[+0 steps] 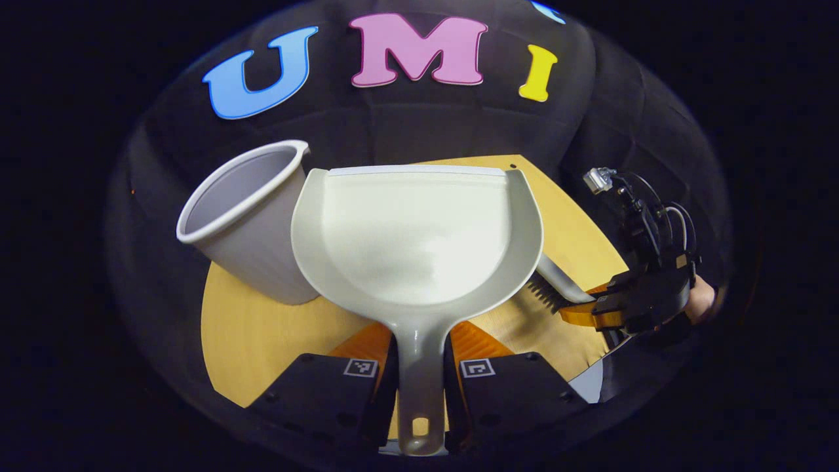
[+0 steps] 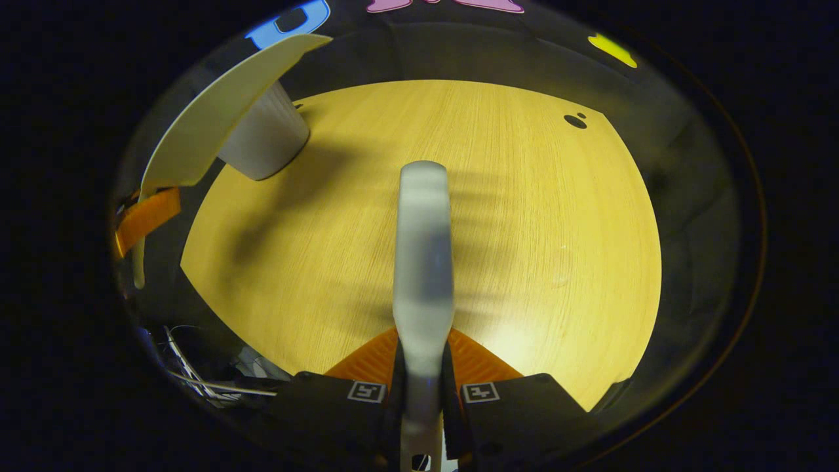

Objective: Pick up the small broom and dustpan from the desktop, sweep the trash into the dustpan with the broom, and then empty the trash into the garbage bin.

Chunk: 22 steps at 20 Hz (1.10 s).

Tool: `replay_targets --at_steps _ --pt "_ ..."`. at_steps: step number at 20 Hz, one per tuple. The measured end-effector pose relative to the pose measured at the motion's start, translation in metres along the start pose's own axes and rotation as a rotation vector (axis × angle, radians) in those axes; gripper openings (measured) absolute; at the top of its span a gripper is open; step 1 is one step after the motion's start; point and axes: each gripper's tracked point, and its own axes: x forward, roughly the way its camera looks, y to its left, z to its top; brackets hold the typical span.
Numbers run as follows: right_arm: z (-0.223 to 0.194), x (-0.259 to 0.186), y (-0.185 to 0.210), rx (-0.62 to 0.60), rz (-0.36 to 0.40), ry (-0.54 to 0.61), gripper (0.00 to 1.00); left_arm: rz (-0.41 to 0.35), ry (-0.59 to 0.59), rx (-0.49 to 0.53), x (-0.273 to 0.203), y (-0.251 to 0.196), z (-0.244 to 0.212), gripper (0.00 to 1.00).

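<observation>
- The dustpan's handle (image 1: 419, 387) sits nearest the lens in the left gripper view, clamped between both fingers of the left tool (image 1: 419, 377).
- The dustpan (image 1: 419, 236) is raised above the worktop (image 1: 249, 334); its long axis runs straight ahead from the tool, its open lip facing the far edge.
- The garbage bin (image 1: 242, 223) stands just beside it, near the worktop's far left corner.
- The right tool (image 2: 423, 387) grips the broom (image 2: 423, 262), whose handle points toward the far edge.
- The pan looks empty, so emptying seems done or nearly so. To finish well, tip the lip over the bin's mouth, keeping the broom clear.
</observation>
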Motion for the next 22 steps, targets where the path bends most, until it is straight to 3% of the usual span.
replay_targets --at_steps 1,2,3,4,10,18,22 --pt "-0.003 0.007 0.001 0.014 -0.005 0.009 0.32 0.004 0.032 -0.021 0.006 -0.004 -0.009 0.30" --pt "-0.005 0.012 0.002 0.024 -0.013 0.018 0.24 0.018 0.071 -0.033 0.010 -0.004 -0.020 0.29" --pt "-0.005 0.018 0.003 0.032 -0.026 0.019 0.28 0.031 0.101 -0.043 0.015 -0.004 -0.030 0.30" --pt "-0.003 0.023 0.005 0.037 -0.038 0.024 0.24 0.037 0.127 -0.058 0.018 -0.004 -0.039 0.31" --pt "0.005 0.060 0.030 0.066 -0.039 0.062 0.28 0.034 0.273 -0.169 0.017 -0.010 -0.052 0.30" --pt "0.003 0.074 0.046 0.109 -0.027 0.106 0.25 0.080 0.328 -0.185 0.016 -0.008 -0.060 0.29" --pt "0.001 0.074 0.041 0.128 -0.069 0.124 0.28 0.069 0.341 -0.185 0.017 -0.011 -0.058 0.31"
